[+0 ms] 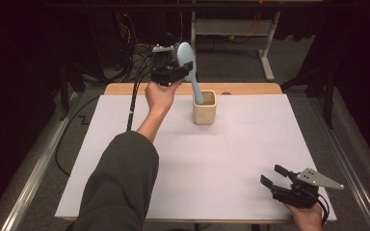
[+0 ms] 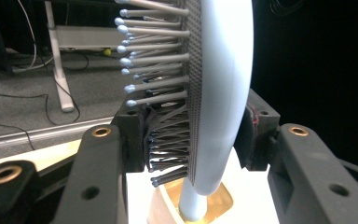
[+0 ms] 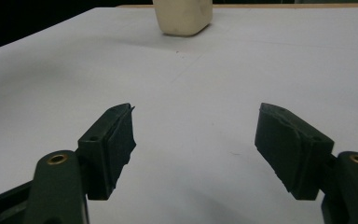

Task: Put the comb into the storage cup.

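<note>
Clamping the head of a pale blue plastic hairbrush (image 1: 187, 60), the left claw (image 1: 185, 71) squeezed its bristles and back between both pads, the handle standing in a cream square ceramic cup (image 1: 204, 108) at the far middle of the white-covered bench (image 1: 221, 159). The right claw (image 1: 273, 175) rested released near the bench's front right corner, well apart from the cup.

The person's left arm, in a dark olive sleeve (image 1: 118, 185), reaches forward and up across the table, its bare hand (image 1: 160, 94) raised and carrying the black two-jaw left gripper (image 1: 185, 67), whose jaws are clamped together on what they hold, one pad (image 2: 133, 137) to each side. The right hand (image 1: 308, 215) rests low at the near right edge, holding the black right gripper (image 1: 274, 175) with its grey three-cornered plate (image 1: 320, 179) on top. Its jaws stand wide apart with nothing between the pads (image 3: 121, 140).
</note>
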### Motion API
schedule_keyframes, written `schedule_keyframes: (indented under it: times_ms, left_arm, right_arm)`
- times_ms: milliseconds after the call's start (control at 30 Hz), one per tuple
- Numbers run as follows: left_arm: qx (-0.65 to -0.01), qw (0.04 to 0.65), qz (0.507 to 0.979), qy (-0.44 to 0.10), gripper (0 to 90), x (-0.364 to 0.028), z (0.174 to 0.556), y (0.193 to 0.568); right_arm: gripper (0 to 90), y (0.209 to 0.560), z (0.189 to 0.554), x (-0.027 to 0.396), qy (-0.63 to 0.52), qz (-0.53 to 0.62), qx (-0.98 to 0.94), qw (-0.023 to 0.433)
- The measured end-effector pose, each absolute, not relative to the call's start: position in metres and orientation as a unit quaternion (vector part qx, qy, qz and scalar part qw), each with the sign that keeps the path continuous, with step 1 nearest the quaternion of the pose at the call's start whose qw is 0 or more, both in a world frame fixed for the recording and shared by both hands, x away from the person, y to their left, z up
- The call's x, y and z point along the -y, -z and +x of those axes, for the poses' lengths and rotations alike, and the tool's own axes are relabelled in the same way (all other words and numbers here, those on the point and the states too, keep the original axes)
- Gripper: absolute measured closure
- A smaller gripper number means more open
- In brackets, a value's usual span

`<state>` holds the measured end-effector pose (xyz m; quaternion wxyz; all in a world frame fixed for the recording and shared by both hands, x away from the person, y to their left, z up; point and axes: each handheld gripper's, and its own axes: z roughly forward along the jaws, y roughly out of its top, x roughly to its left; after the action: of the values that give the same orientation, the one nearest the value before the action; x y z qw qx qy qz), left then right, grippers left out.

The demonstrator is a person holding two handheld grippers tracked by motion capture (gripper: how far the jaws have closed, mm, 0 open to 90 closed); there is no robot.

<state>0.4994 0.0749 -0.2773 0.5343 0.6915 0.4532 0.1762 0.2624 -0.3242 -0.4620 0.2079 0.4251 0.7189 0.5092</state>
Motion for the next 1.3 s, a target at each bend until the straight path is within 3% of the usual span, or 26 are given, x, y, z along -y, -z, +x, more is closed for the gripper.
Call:
schedule_keyframes:
  times_ms: [1300]
  left_arm:
    - [-0.458,0.503,0.716,-0.159,53.1,-0.056,0.507,0.31]
  right_arm:
    - [29.1,0.462,0.263,0.324,-0.509,0.423,-0.721,0.206]
